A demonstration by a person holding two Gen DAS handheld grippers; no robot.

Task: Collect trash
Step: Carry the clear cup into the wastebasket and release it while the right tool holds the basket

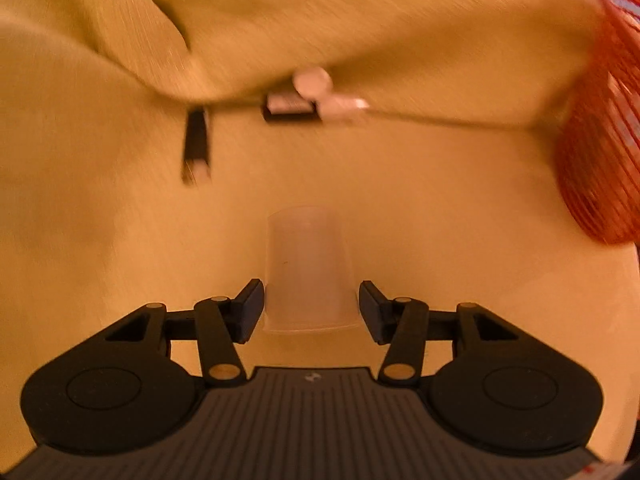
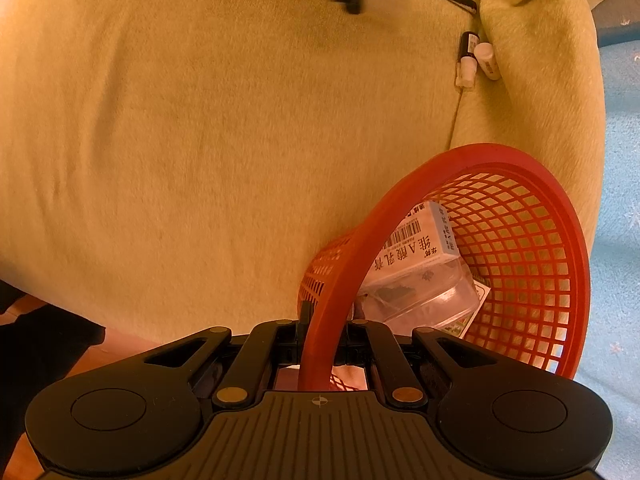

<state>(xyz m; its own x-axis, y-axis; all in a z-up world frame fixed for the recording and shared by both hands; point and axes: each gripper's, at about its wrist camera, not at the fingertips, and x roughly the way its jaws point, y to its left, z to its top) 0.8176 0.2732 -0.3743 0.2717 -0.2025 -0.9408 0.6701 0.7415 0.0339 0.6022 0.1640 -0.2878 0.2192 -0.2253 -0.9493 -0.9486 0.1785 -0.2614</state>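
Yellow-green plush fabric, short nap, soft folds: a sofa seat [image 1: 400, 184] fills both views, with a cushion [image 1: 280, 20] bulging over the seam at the back.

Translucent frosted plastic cup [image 1: 310, 268], tapered, upside down on the seat, rim flared at the bottom. Left gripper [image 1: 311, 308] is low and level behind it, black fingers [image 1: 250, 308] spread wide, one each side of the cup's lower wall. Left pad looks just at the wall, right pad slightly apart; not clamped.

More trash along the seam: a dark tube [image 1: 196, 146], a small black bottle with a pale label [image 1: 288, 106], and white plastic pieces [image 1: 320, 88] beside it. All motion-blurred in the left view, sharper in the right view, where the white cylinders [image 2: 478, 60] lie tucked against the cushion fold.

Red plastic mesh basket [image 2: 520, 256], round, thick smooth rim, lattice wall. Tilted, mouth towards the camera, resting at the seat's edge. Inside: a pale-blue carton with barcode and printed characters [image 2: 420, 240], over a clear plastic container [image 2: 432, 296].

Right gripper [image 2: 322, 328] fingers closed tight on the basket rim, which runs straight through the gap. Blue patterned floor [image 2: 616, 200] at right.
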